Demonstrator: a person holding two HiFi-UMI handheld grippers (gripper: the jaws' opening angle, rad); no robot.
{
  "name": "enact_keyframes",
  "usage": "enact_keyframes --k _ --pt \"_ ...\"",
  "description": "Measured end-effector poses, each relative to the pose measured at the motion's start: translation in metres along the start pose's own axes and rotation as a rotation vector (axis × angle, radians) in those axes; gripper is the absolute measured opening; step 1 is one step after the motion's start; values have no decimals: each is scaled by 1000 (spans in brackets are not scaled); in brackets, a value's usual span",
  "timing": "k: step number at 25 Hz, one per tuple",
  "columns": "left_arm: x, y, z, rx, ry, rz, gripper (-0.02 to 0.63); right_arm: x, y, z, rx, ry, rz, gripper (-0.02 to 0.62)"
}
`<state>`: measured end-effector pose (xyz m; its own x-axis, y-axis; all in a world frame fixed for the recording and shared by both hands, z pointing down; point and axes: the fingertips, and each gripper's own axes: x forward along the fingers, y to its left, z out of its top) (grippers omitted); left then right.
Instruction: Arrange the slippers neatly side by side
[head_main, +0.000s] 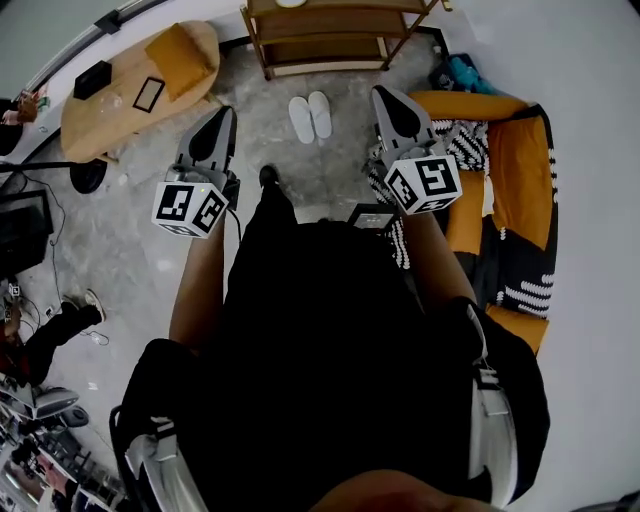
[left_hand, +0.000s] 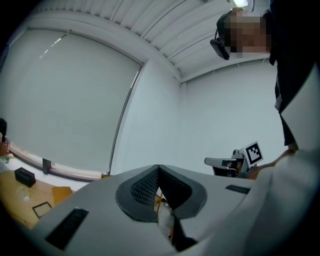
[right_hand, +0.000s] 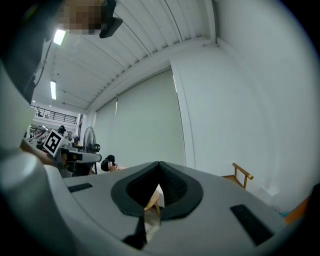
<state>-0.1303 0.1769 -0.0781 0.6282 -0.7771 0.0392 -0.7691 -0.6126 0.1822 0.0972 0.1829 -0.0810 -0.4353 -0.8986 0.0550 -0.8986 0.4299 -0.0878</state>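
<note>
Both empty, left gripper (left_hand: 159, 169) fingers fully together, right gripper (right_hand: 159, 166) likewise, slippers (head_main: 310, 117) side by side

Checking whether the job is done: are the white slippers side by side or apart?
Side by side: the slippers lie parallel and close together, toes the same way, in front of the wooden shelf.

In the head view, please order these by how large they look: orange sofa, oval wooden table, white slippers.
1. orange sofa
2. oval wooden table
3. white slippers
The sofa is nearer the camera, which flatters it.
</note>
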Motion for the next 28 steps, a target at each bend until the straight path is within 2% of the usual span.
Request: enact_keyframes --k 6,12,16,22,28 --pt "-36 -69 -38 -8 66 39 15 -68 4 -35 44 42 48 31" --pt "-58 -102 -63 -16 118 44 15 -107 17 -47 63 61 78 31" --pt "-66 -112 -70 -24 125 31 14 -126 18 -57 104 73 55 31" --pt "-84 -118 -63 2 106 -4 14 -140 42 -60 94 91 53 31" --pt "-128 -106 -60 -20 96 -22 14 -136 76 -58 118 90 54 31"
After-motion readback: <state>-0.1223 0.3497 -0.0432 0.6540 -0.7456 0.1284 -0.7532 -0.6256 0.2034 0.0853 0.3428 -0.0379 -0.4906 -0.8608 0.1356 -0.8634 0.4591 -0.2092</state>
